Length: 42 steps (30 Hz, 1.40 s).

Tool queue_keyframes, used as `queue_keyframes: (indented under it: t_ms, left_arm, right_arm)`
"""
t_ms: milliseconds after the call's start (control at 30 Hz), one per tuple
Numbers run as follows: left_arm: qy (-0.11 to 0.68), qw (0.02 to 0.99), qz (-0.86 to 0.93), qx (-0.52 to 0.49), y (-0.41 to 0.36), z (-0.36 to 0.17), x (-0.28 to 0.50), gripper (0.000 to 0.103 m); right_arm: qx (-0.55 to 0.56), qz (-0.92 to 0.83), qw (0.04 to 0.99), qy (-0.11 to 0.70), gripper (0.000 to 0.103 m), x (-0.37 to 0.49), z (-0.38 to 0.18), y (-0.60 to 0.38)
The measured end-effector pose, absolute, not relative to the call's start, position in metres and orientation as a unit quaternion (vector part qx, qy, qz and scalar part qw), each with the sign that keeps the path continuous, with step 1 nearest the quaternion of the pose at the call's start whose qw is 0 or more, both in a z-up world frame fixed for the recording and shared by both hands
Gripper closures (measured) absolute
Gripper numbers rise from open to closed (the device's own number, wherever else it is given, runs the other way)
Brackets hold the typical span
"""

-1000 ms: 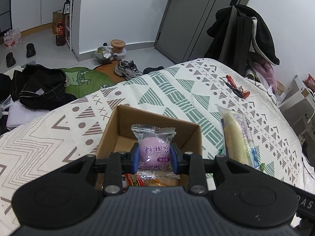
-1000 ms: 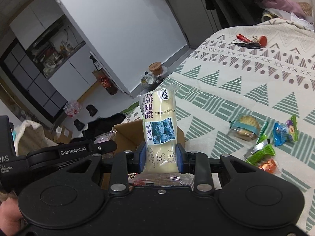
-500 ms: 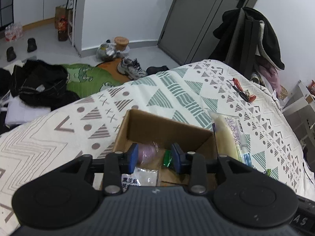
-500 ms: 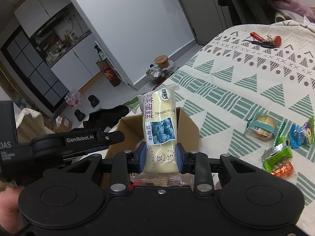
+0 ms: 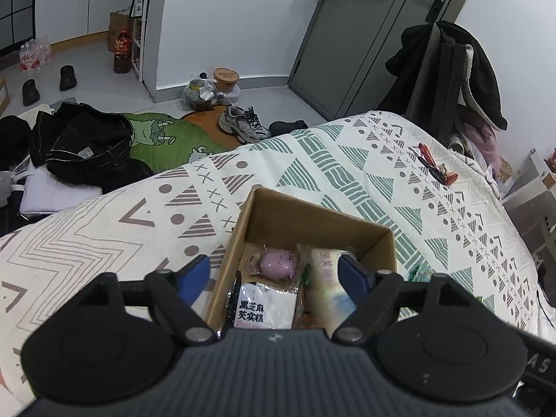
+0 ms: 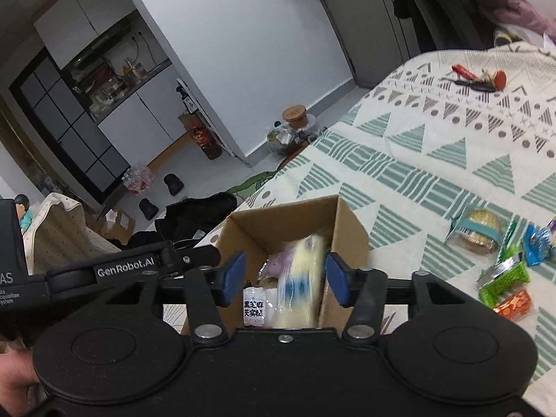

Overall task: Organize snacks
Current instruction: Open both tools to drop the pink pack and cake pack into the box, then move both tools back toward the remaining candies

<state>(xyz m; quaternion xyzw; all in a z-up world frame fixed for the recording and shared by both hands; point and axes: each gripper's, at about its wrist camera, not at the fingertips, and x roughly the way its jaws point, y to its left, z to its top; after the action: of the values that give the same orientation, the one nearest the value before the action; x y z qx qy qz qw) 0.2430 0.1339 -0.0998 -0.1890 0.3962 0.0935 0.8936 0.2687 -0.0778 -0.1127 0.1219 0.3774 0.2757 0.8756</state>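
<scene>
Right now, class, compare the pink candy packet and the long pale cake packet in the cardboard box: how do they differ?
The pink candy packet is small, rounded and sharp, lying still toward the back of the cardboard box. The long pale cake packet is much longer, cream with a blue patch, and motion-blurred, so apparently moving. Both are clear-wrapped snacks inside the box, gripped by neither the left gripper nor the right gripper.

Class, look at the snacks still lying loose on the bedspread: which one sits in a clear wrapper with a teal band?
The round golden cake, farthest left of the loose group and nearest the cardboard box; the others wear opaque green, blue or orange wrappers.
</scene>
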Motion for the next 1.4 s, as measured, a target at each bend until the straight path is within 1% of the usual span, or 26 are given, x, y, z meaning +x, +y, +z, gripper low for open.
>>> queue_keyframes:
  t_ms: [67, 167, 233, 300, 400, 467, 500, 533, 600, 633, 800, 1067, 1400]
  left_arm:
    - [0.401, 0.893, 0.095, -0.183, 0.13, -0.099, 0.241, 0.018]
    - [0.407, 0.89, 0.098, -0.178, 0.125, -0.095, 0.238, 0.016]
    - [0.407, 0.891, 0.101, -0.175, 0.119, -0.09, 0.235, 0.014]
    - [0.405, 0.893, 0.1, -0.17, 0.113, -0.086, 0.232, 0.013]
    - [0.406, 0.893, 0.099, -0.169, 0.105, -0.082, 0.229, 0.012]
    - [0.404, 0.894, 0.099, -0.166, 0.097, -0.079, 0.226, 0.007]
    - [0.402, 0.896, 0.097, -0.164, 0.093, -0.077, 0.225, 0.006]
    - [0.4, 0.897, 0.095, -0.163, 0.089, -0.075, 0.224, 0.005]
    - [0.397, 0.9, 0.092, -0.156, 0.08, -0.07, 0.223, 0.002]
    - [0.396, 0.901, 0.091, -0.152, 0.075, -0.068, 0.222, 0.0]
    - [0.387, 0.908, 0.086, -0.138, 0.055, -0.058, 0.219, 0.0]
    - [0.392, 0.907, 0.083, -0.129, 0.027, -0.051, 0.216, 0.0]
    - [0.391, 0.91, 0.091, -0.1, -0.012, -0.04, 0.212, 0.0]
  right_arm:
    - [0.122, 0.272, 0.877, 0.376, 0.049, 0.267, -0.11, -0.083]
    - [0.126, 0.262, 0.881, 0.372, 0.04, 0.264, -0.105, -0.092]
    - [0.124, 0.253, 0.886, 0.369, 0.031, 0.262, -0.102, -0.099]
    - [0.125, 0.251, 0.887, 0.367, 0.024, 0.26, -0.098, -0.107]
    - [0.123, 0.25, 0.888, 0.365, 0.018, 0.256, -0.093, -0.118]
    - [0.118, 0.247, 0.89, 0.365, 0.013, 0.254, -0.089, -0.125]
    - [0.115, 0.245, 0.891, 0.365, 0.007, 0.253, -0.088, -0.128]
    - [0.112, 0.242, 0.892, 0.365, 0.005, 0.252, -0.086, -0.131]
    - [0.11, 0.239, 0.893, 0.365, 0.003, 0.25, -0.083, -0.139]
    - [0.11, 0.238, 0.894, 0.364, 0.0, 0.249, -0.082, -0.143]
    - [0.107, 0.233, 0.894, 0.367, 0.0, 0.248, -0.077, -0.163]
    - [0.084, 0.234, 0.895, 0.37, 0.0, 0.242, -0.073, -0.193]
    - [0.119, 0.241, 0.894, 0.359, 0.0, 0.243, -0.07, -0.243]
